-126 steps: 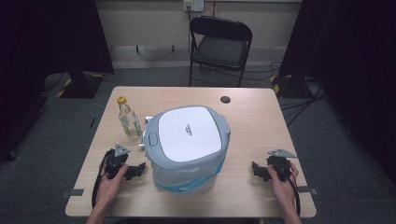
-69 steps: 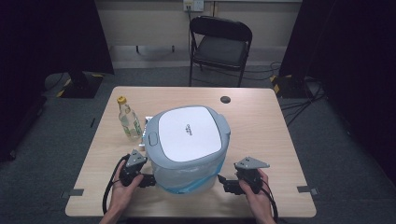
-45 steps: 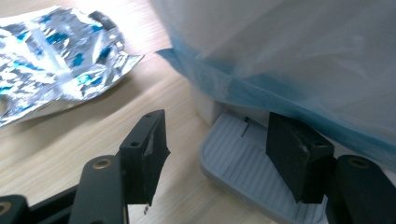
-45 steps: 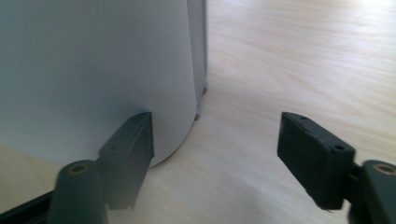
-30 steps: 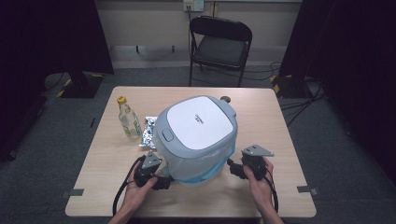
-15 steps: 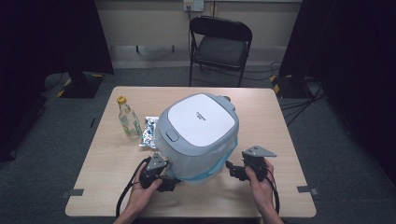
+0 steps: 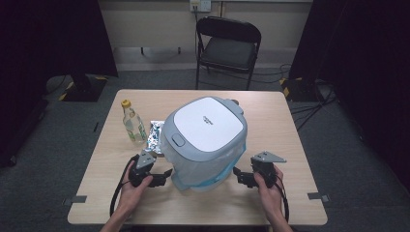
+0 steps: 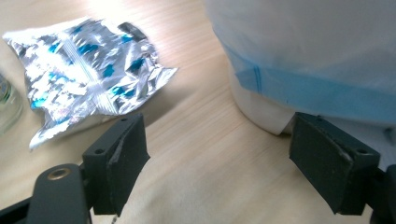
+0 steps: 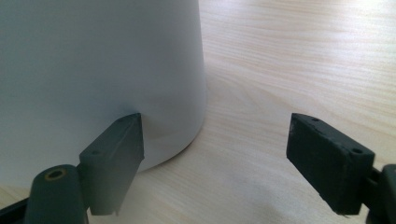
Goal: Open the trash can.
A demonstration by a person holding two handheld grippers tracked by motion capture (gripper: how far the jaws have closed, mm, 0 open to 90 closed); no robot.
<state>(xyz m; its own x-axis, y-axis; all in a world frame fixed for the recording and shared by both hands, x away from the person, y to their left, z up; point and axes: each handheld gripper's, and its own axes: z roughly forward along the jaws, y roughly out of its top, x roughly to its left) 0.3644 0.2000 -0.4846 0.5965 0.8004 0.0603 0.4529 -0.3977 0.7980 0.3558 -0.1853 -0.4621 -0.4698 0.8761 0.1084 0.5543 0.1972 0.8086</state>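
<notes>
Both grippers (image 7: 164, 177) (image 7: 238, 174) backed off bin (image 7: 205, 130), fingers apart; bin base behind liner (image 8: 303, 88).

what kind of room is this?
Probably a lab or recording studio, not a home: black curtains on both sides, floor cables, tape marks by a lone table and a folding chair.

Recording studio or lab: black curtains (image 7: 58, 34), folding chair (image 7: 227, 46), floor cables (image 7: 314, 96), tape marks (image 7: 75, 199).

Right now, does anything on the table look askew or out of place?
Yes. The white bin sits turned at an angle to the table edges, and its blue-edged liner hangs loose outside. A crumpled foil packet lies beside it.
</notes>
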